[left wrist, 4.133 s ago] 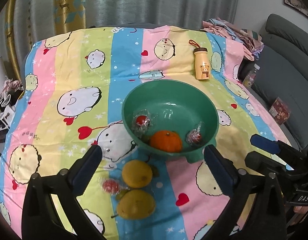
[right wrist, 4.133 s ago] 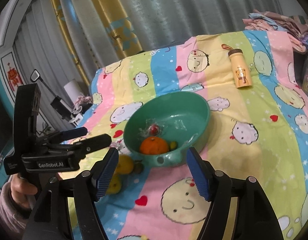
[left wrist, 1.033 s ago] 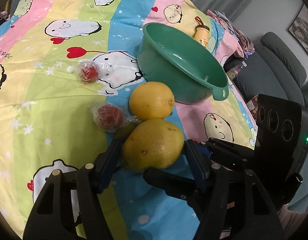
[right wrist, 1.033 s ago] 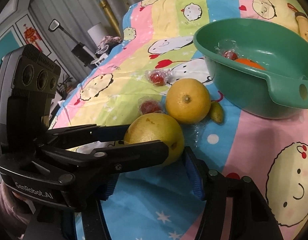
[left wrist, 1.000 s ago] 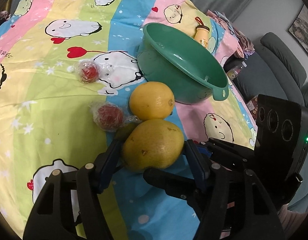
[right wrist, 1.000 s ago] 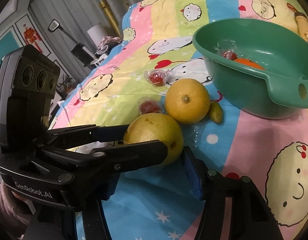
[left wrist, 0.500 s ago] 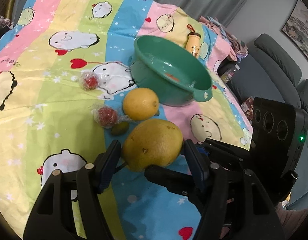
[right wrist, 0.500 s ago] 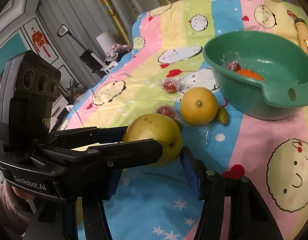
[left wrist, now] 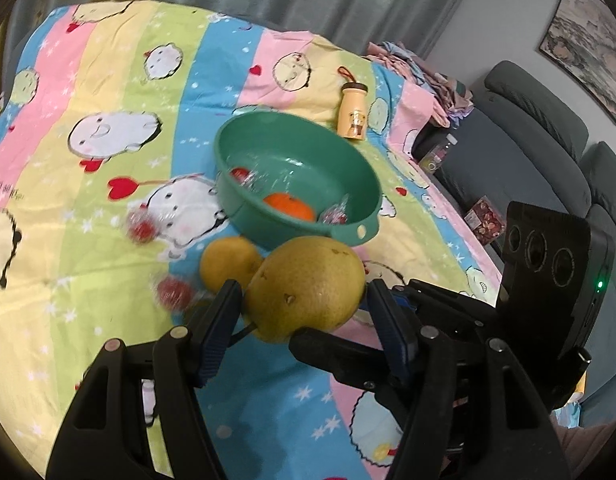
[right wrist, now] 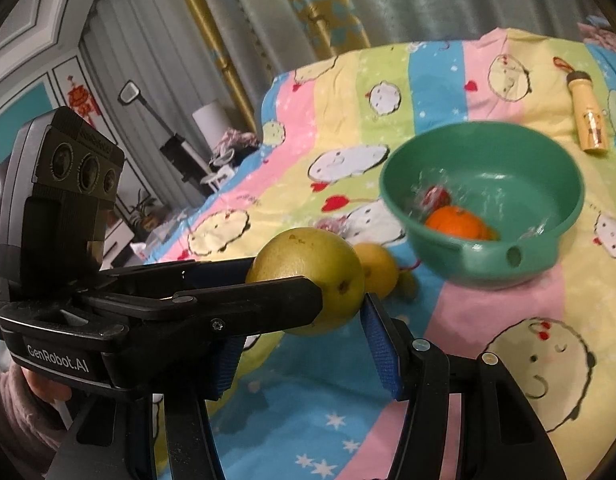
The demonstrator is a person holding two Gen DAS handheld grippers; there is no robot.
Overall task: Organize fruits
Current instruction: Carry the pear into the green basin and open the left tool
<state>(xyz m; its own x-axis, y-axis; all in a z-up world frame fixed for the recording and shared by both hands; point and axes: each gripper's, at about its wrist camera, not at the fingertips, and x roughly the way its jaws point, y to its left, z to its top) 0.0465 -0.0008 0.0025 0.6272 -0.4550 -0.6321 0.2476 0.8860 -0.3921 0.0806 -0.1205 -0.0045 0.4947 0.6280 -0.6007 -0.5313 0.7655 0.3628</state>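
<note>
Left wrist view, near: left gripper (left wrist: 304, 300) has its two pads pressed on either side of the big yellow-green fruit (left wrist: 306, 286), at lower centre of frame.
Second grip: right gripper (right wrist: 308, 312) clamps the same fruit (right wrist: 308, 276) crosswise; its fingers enter from the lower right of the left view.
Fruit state: held by both grippers at once, apparently clear of the striped sheet (left wrist: 108, 208).
Long axis: fruit is slightly elongated, lying roughly left-right in frame, tapering at lower left.
Just beyond: a smaller yellow fruit (left wrist: 228, 266) and a wrapped red fruit (left wrist: 172, 294) lie on the sheet.
Key relation: green bowl (left wrist: 359, 184) sits straight ahead, above the held fruit in frame, rim handle (left wrist: 361, 232) facing the grippers.
Bowl contents: an orange (left wrist: 288, 206) and wrapped red pieces; the far side looks free.
Judgement: the carry likely runs forward and over the near rim.
Far: small yellow bottle (left wrist: 352, 110) lies past the bowl.
</note>
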